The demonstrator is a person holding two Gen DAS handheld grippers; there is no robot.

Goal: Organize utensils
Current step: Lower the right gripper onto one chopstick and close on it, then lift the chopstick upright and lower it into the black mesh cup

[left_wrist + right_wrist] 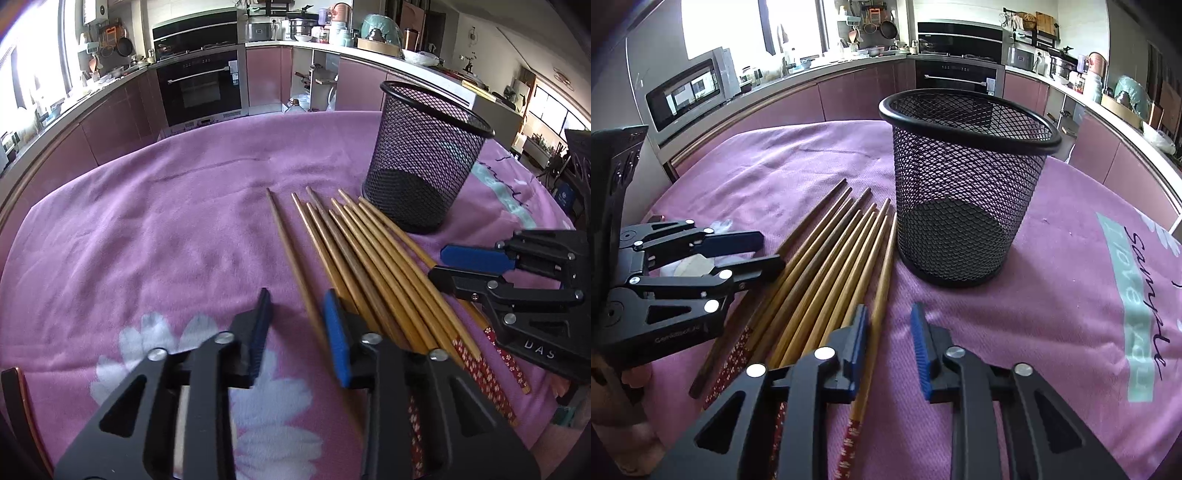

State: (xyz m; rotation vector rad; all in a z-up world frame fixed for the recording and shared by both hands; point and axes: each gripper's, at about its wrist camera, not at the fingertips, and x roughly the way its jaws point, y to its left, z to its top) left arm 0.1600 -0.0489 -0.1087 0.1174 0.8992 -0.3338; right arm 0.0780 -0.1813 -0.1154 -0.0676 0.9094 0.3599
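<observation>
The chopsticks (369, 266) look like smooth, lightly glossy wood (their thick ends wrapped in red patterned lacquer). The cup (964, 184) is matt black wire mesh. A soft, fuzzy pink cloth (166, 229) covers the counter. The fingers (334, 339) carry ribbed blue rubbery pads on matt black plastic.

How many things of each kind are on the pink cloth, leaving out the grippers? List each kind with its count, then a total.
Brown wooden chopsticks, lying flat: 10 (they overlap, so the count may be off by one)
Black wire-mesh cup, upright and empty: 1
Total: 11
</observation>
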